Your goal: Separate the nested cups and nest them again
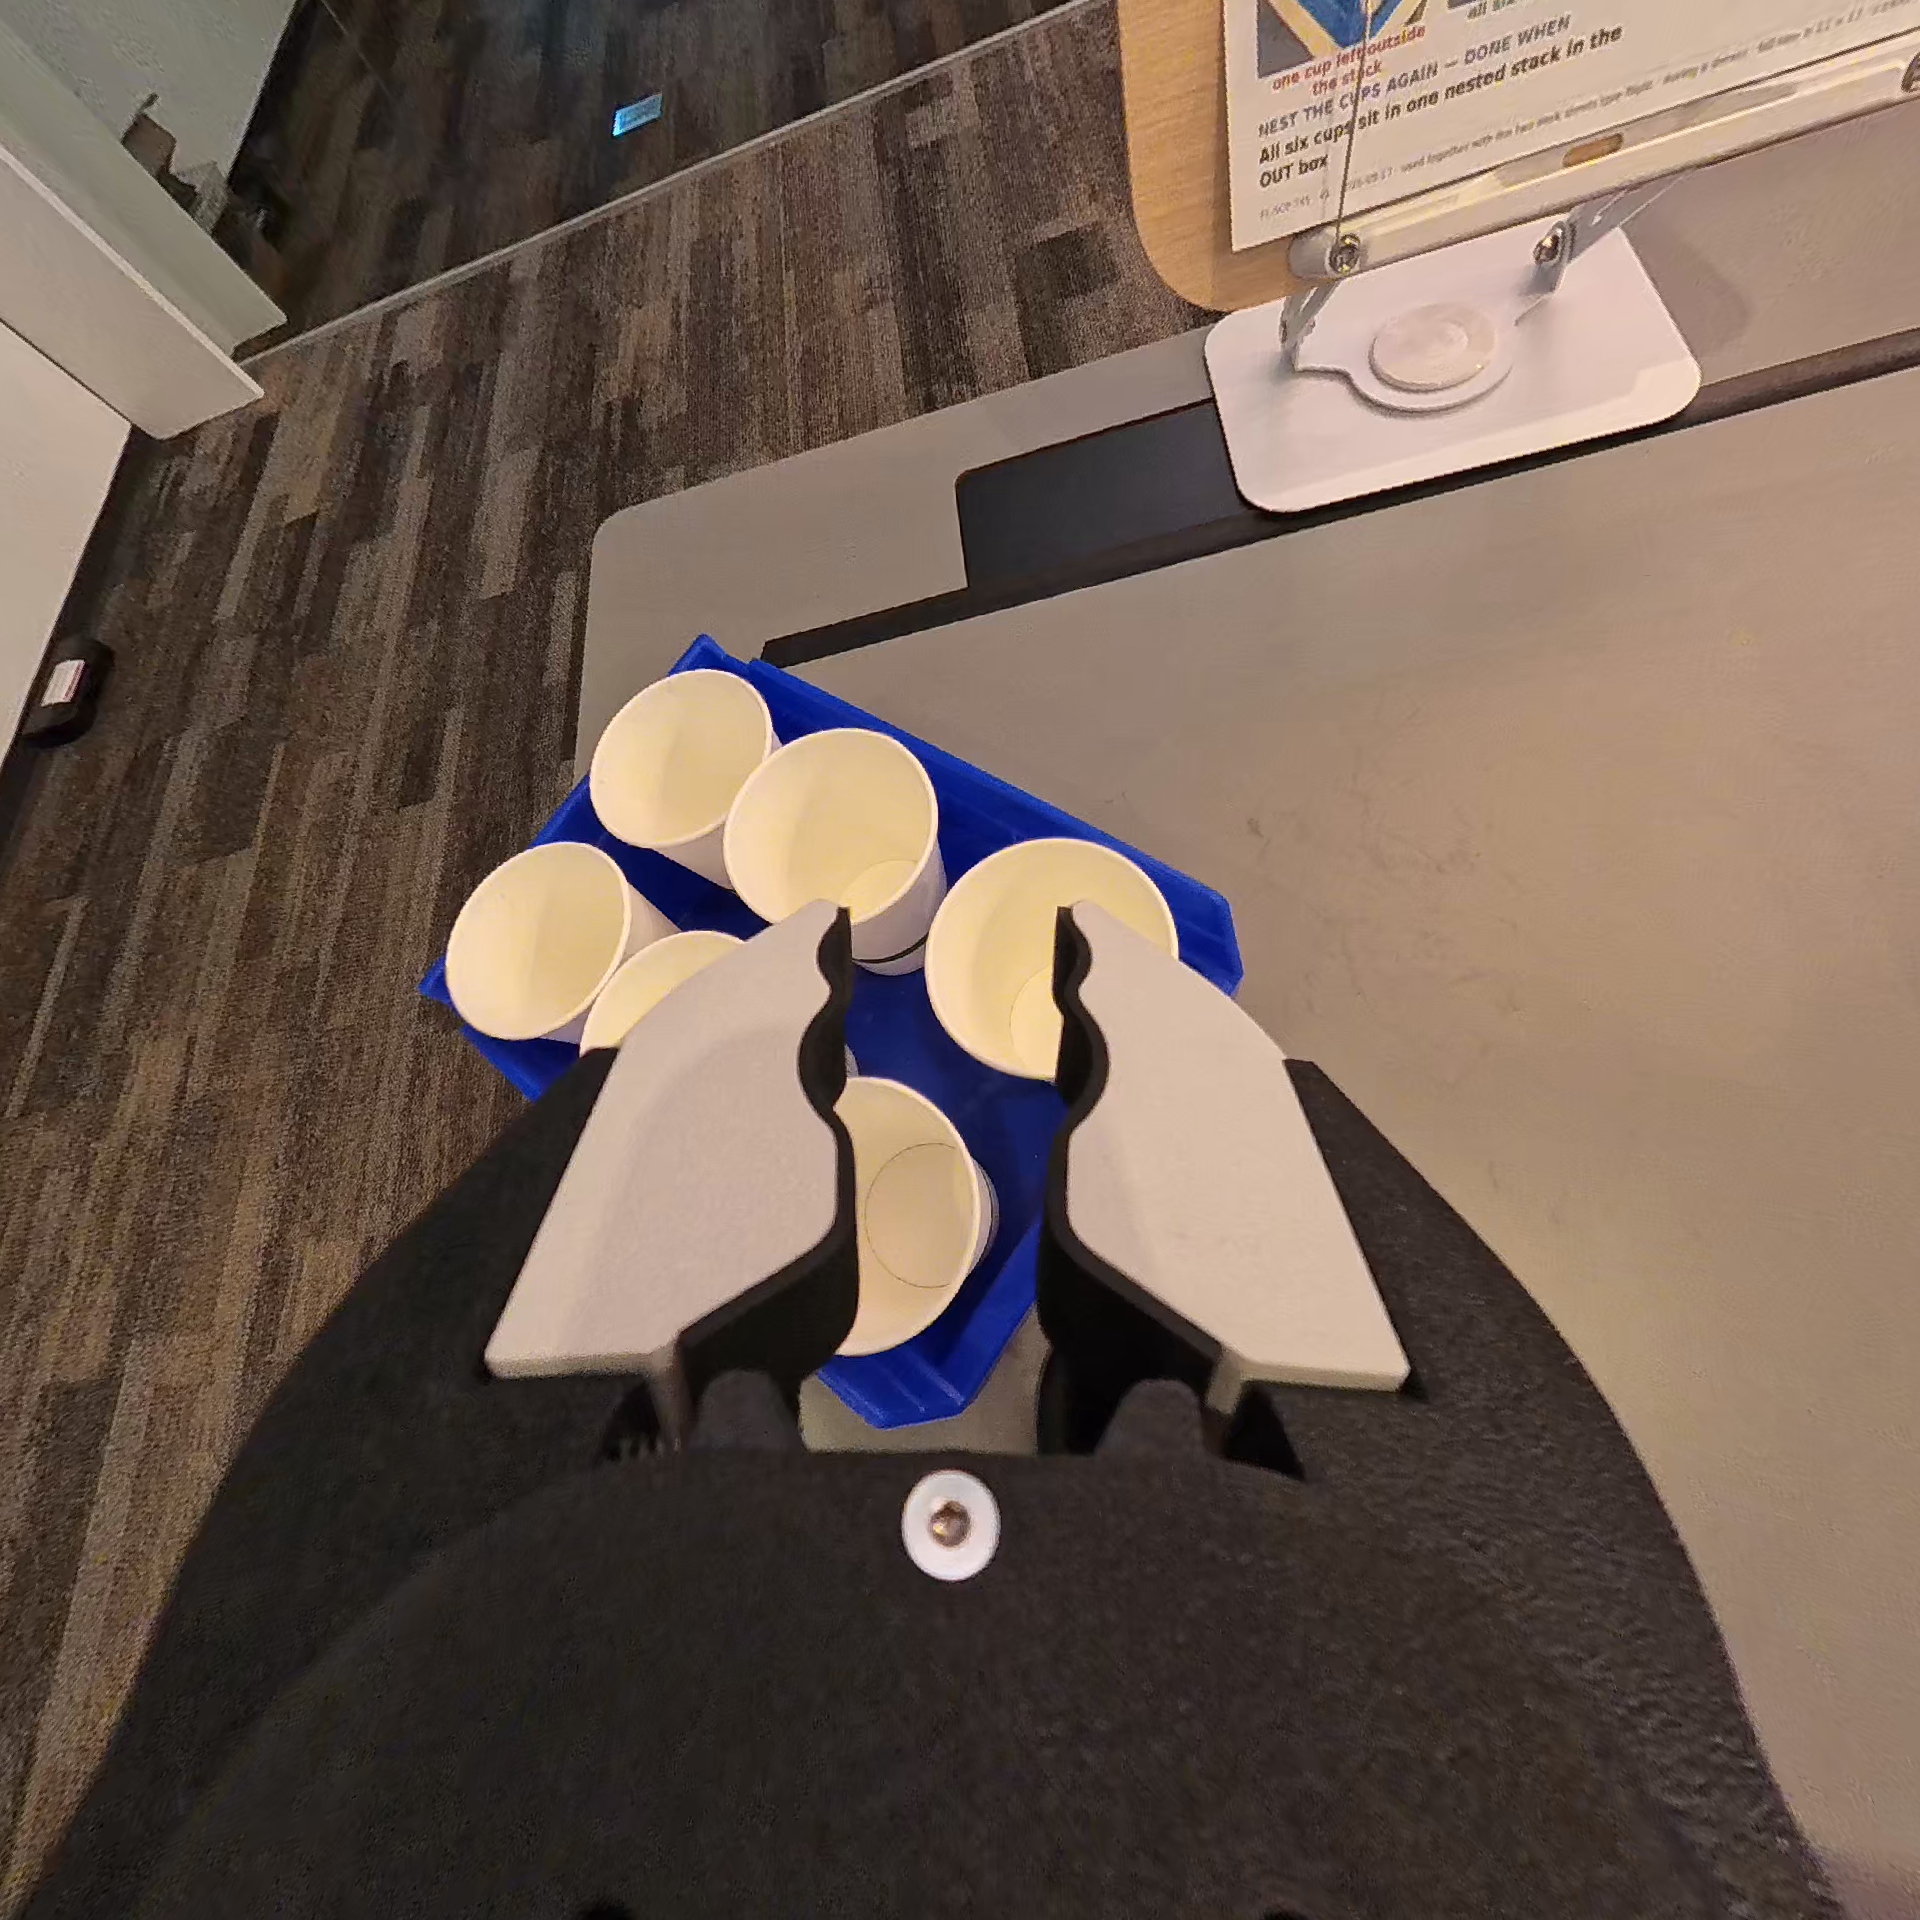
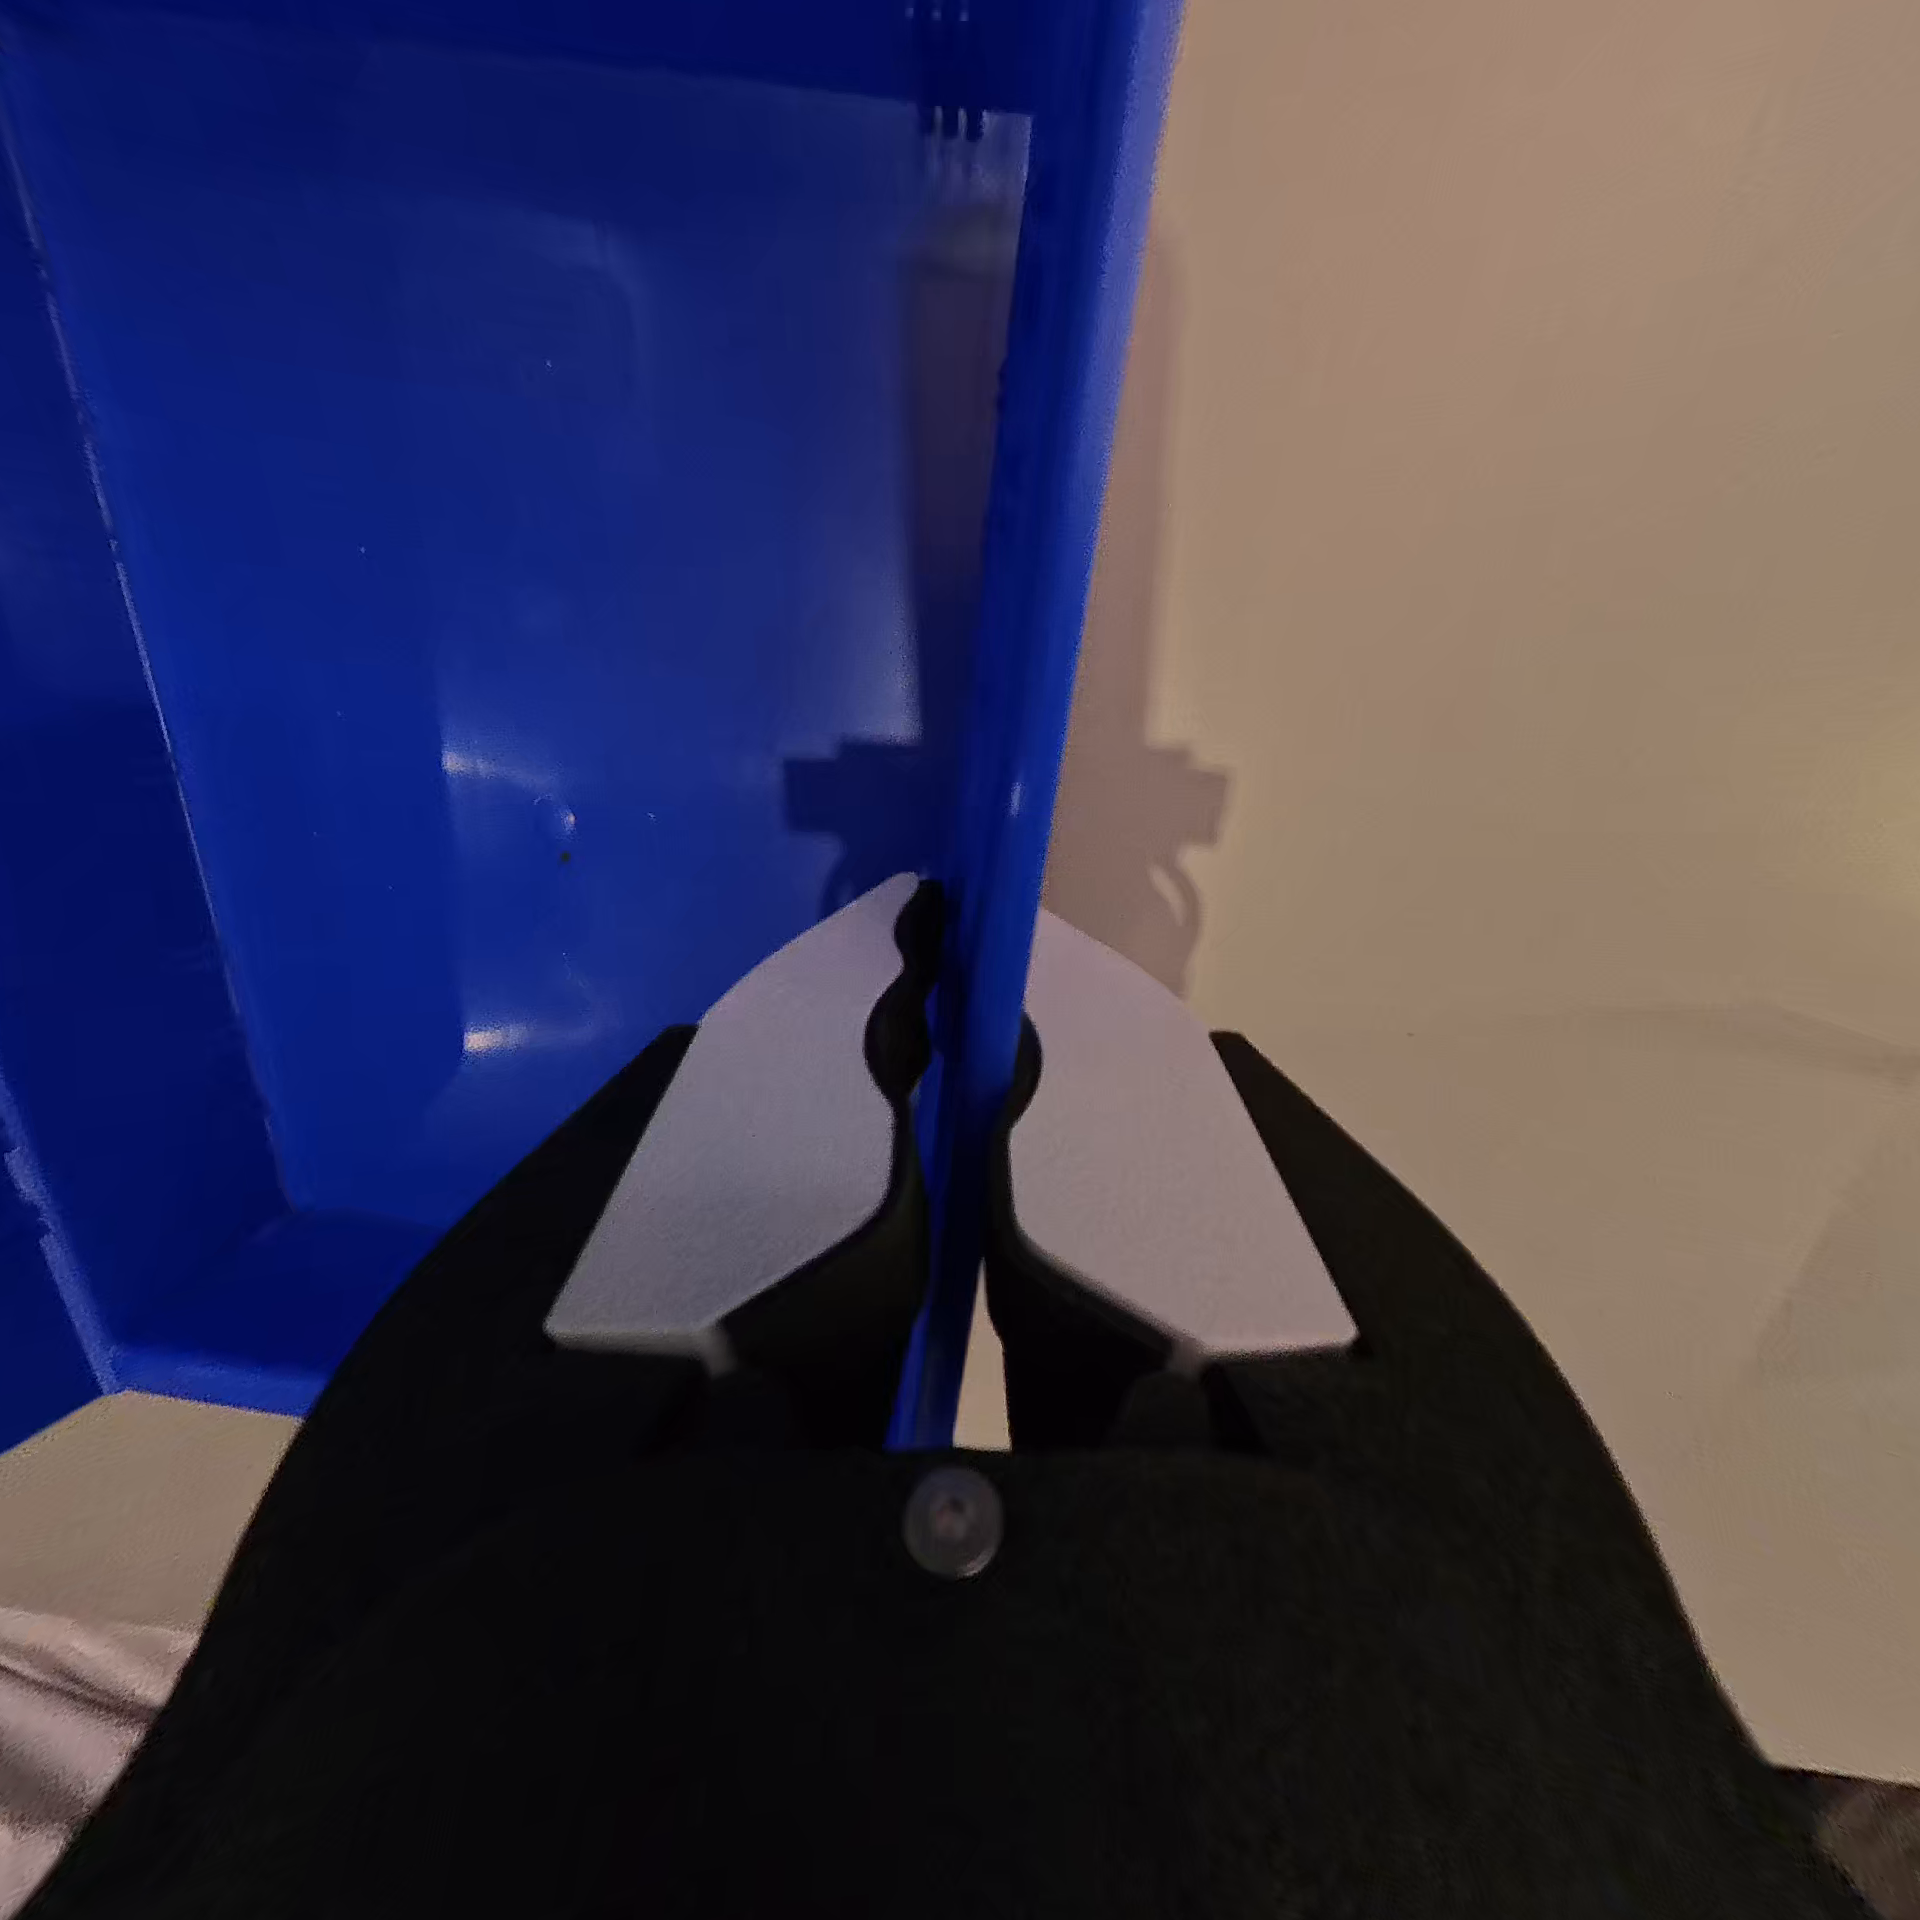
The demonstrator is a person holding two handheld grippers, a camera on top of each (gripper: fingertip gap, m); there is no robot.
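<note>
L tongs (image 1: 951, 914) hang released over six separated paper cups (image 1: 831, 821) in blue bin (image 1: 1101, 831). R tongs (image 2: 971, 904) clenched on a blue bin's wall (image 2: 1023, 520), prob. to steady it for re-nesting.

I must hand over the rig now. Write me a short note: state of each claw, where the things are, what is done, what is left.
Left claw: open, empty, hovering above the blue plastic tray near the grey table's corner.
Right claw: shut on the side wall of a blue plastic bin, which looks empty in the right wrist view.
Six white paper cups stand apart in the tray, upright or slightly tilted; one is partly hidden behind a left finger.
Done: the cups appear separated.
Left: nest them into one stack again.
</note>
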